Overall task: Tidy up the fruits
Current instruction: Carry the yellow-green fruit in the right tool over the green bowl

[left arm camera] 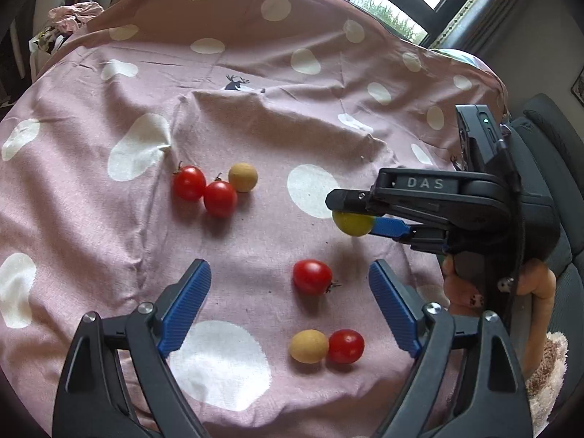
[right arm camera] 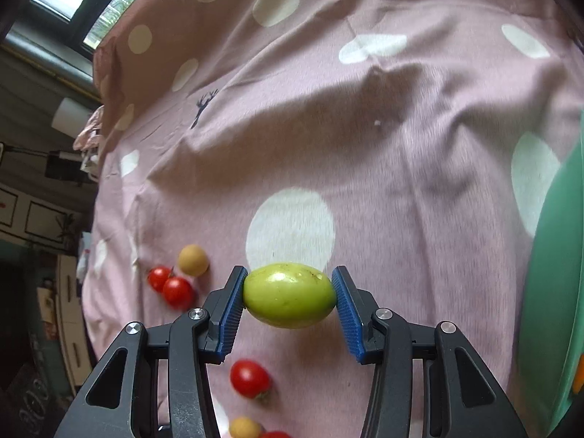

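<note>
The right gripper [right arm camera: 289,297] angles downward, its blue pads pressed on both ends of a green fruit [right arm camera: 289,295] at lower centre, above the pink dotted cloth [right arm camera: 365,127]. The left gripper [left arm camera: 290,303] tilts down, jaws wide and empty, straddling a red tomato [left arm camera: 312,276].

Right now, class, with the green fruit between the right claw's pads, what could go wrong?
1. The green fruit is gripped only at its two rounded ends by the right claw; it may squirt out.
2. Dropped, it could roll into the red tomato below.
3. Squeezing harder could bruise it.
</note>
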The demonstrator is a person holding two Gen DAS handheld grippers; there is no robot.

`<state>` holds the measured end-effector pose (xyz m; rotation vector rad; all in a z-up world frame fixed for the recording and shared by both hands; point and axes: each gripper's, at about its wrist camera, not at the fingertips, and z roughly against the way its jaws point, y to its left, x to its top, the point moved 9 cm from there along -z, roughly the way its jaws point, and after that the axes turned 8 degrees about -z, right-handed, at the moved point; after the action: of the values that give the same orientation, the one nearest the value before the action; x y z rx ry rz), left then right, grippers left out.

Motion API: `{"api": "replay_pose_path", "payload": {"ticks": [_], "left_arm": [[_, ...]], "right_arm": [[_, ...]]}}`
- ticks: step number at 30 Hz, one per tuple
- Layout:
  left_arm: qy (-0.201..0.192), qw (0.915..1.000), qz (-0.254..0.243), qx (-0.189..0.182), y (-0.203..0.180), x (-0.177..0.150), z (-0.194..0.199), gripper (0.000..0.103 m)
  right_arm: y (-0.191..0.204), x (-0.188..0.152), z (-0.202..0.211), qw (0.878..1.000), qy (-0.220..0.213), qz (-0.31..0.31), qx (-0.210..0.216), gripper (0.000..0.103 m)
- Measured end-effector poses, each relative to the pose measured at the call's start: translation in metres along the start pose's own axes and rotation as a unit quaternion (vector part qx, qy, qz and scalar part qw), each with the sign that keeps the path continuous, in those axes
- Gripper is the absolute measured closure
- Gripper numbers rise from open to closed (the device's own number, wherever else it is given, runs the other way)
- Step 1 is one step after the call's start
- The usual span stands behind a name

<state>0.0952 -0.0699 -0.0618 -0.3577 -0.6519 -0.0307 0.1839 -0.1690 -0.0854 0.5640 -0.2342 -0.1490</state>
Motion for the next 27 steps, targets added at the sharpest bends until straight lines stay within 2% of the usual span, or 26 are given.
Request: {"api": "replay_pose_path", "payload": {"ticks": [4, 6, 11, 16, 23, 27], "left_arm": [[0.011, 0.9994, -0.024, -0.023, -0.02, -0.007, -0.007, 0.018], [0.013, 0.9987, -0.035, -0.035, -0.03, -0.01, -0.01, 0.026], [0.014, 0.9965, -0.05, -0.066, -0.049, -0.013, -0.015, 0.037], [-0.002, 0.9956, -0.056, -0.075, -0.056, -0.011, -0.011, 0.042], [-0.004, 0.9945, -0.045, -0.095, -0.058, -0.01, -0.011, 0.057], [-0.01, 0.993, -0.049, -0.106, -0.065, -0.011, -0.008, 0.067]], "right_arm": [[-0.007, -0.026, 0.014, 0.999, 0.017, -0.024, 0.044, 0.054], [-0.007, -0.036, 0.021, 0.997, 0.017, -0.029, 0.063, 0.054], [0.002, -0.05, 0.039, 0.994, 0.013, -0.025, 0.106, 0.054], [0.011, -0.058, 0.044, 0.993, 0.01, -0.015, 0.118, 0.054], [0.014, -0.066, 0.043, 0.99, 0.019, -0.02, 0.136, 0.054], [0.014, -0.068, 0.045, 0.991, 0.011, -0.016, 0.131, 0.054]]}}
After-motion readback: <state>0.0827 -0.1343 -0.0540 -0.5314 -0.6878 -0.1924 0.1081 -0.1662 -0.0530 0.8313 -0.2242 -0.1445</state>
